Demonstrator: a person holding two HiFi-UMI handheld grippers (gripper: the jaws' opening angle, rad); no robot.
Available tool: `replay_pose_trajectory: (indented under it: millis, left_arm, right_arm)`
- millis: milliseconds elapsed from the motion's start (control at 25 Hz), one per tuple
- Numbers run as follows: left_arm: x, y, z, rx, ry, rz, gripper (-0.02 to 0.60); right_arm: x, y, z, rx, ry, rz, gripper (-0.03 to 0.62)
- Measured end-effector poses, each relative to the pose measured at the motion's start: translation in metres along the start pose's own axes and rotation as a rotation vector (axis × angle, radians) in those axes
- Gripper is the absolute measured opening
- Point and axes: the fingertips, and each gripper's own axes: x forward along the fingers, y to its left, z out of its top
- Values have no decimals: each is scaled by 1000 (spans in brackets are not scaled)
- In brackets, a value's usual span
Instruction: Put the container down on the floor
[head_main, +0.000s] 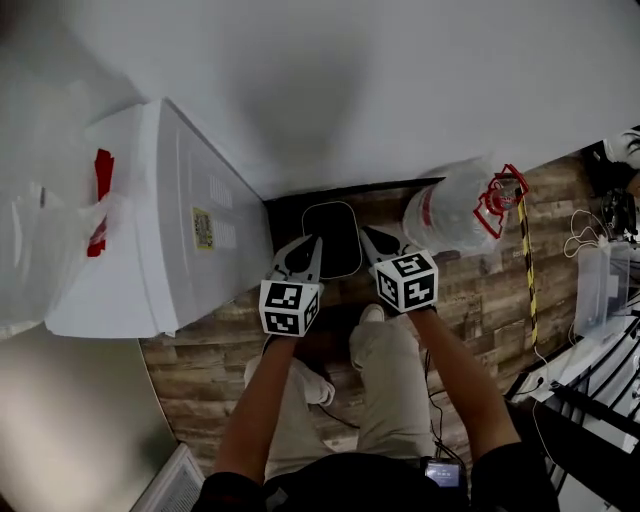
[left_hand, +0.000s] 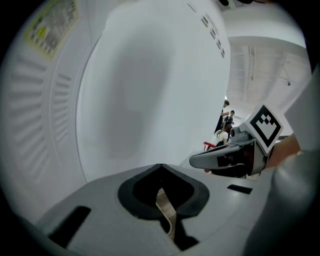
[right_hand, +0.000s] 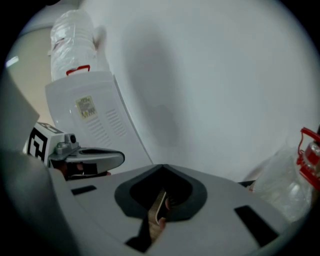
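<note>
The black container (head_main: 331, 238), with a thin pale rim, stands on the wooden floor (head_main: 480, 290) against the white wall. My left gripper (head_main: 312, 248) hovers over its left side and my right gripper (head_main: 372, 240) over its right side, both well above it. In the left gripper view the left gripper (left_hand: 161, 186) is shut, with only a strip of floor showing through the slit. The right gripper (right_hand: 161, 187) looks the same in its own view: shut and holding nothing. Each gripper view also shows the other gripper alongside.
A white appliance (head_main: 180, 230) stands close on the left, with a plastic-wrapped bottle (right_hand: 75, 40) on top. A large water jug in a clear bag (head_main: 455, 212) with a red handle lies right of the container. Cables and clear boxes (head_main: 600, 290) crowd the far right. My feet are just behind the container.
</note>
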Motion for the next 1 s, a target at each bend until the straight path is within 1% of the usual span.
replay_pose_trajectory:
  millis: [360, 520, 720, 1000]
  left_arm:
    - [-82, -57, 119, 24, -8, 7, 17]
    - [-118, -73, 168, 20, -30, 11, 17]
    - [-160, -93, 227, 11, -72, 1, 18]
    - [-199, -108, 278, 38, -104, -23, 17]
  right_arm:
    - [-103, 51, 101, 20, -65, 31, 29]
    - [-145, 76, 143, 20, -89, 53, 29]
    - [-194, 101, 189, -5, -111, 72, 29]
    - [-239, 126, 234, -15, -175, 77, 29]
